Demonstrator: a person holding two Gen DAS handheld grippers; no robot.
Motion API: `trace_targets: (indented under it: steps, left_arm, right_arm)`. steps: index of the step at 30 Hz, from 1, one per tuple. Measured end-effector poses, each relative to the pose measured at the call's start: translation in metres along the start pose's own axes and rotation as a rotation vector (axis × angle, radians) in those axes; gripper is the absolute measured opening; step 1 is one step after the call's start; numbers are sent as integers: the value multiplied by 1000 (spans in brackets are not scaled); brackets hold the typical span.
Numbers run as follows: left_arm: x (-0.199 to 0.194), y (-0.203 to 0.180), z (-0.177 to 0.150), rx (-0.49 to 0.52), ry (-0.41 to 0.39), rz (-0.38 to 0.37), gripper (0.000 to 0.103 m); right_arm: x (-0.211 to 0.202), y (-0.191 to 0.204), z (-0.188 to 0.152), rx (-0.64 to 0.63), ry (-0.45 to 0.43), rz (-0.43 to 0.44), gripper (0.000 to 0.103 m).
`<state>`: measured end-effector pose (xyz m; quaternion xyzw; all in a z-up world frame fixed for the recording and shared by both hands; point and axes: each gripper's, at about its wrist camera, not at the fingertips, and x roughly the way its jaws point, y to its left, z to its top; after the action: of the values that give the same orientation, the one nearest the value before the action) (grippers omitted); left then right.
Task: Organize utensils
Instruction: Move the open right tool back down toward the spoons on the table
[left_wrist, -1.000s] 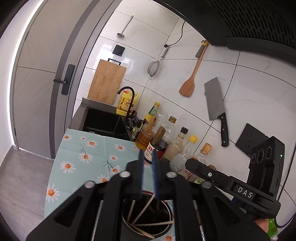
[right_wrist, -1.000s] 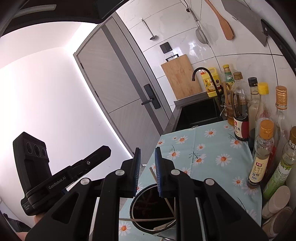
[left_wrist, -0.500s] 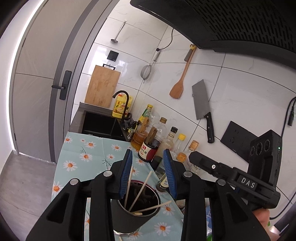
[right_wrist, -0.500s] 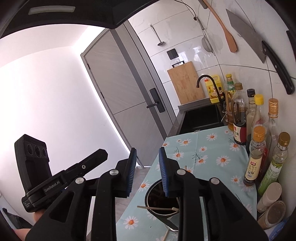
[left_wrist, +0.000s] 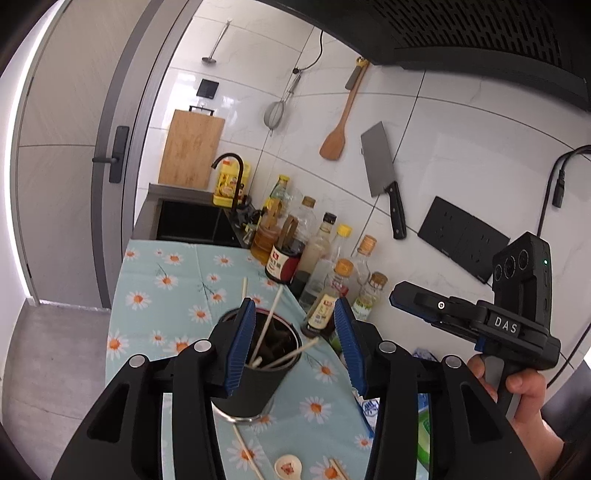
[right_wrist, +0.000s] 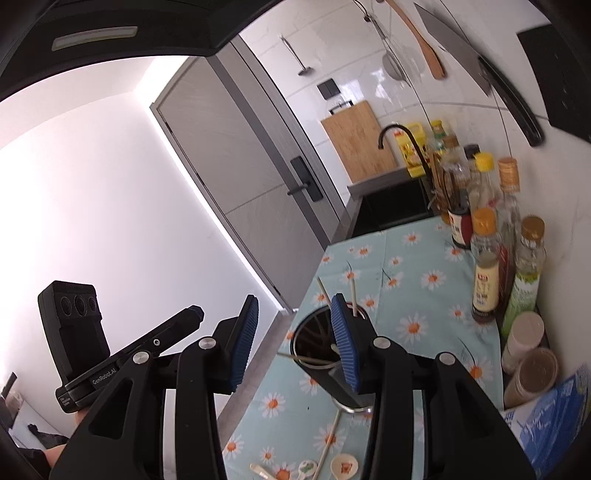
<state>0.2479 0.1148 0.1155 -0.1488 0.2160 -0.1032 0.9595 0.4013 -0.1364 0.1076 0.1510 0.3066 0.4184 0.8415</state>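
A dark cylindrical utensil cup (left_wrist: 255, 365) with a shiny metal base stands on the tabletop (left_wrist: 173, 280), which is covered in a pale blue cloth printed with daisies. Several slim, pale wooden chopsticks (left_wrist: 271, 321) lean inside the cup. The left tool (left_wrist: 295, 345) hangs above it, its ribbed blue pads spread wide and holding nothing. The right tool (right_wrist: 295, 343) is likewise parted and empty, just beside the cup's rim. More chopsticks (right_wrist: 328, 439) and small ceramic spoons (right_wrist: 343, 465) lie flat on the cloth near the cup. Glass sauce bottles (left_wrist: 325, 266) line the white tiled wall.
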Motion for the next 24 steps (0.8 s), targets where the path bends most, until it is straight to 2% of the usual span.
trace_targets:
  steps: [9,21,24]
  left_arm:
    - [-3,8,-28,-26,62,0,43]
    - [-10,35,-64,-80,142,-4,43]
    - [-11,44,-74,-116,172,-32,43]
  right_arm:
    - [-2,-7,-28,40,69,-29,42]
    - [19,-5,-80,60,213,-75,42]
    - [30,-6,-96,66,269,-90,42]
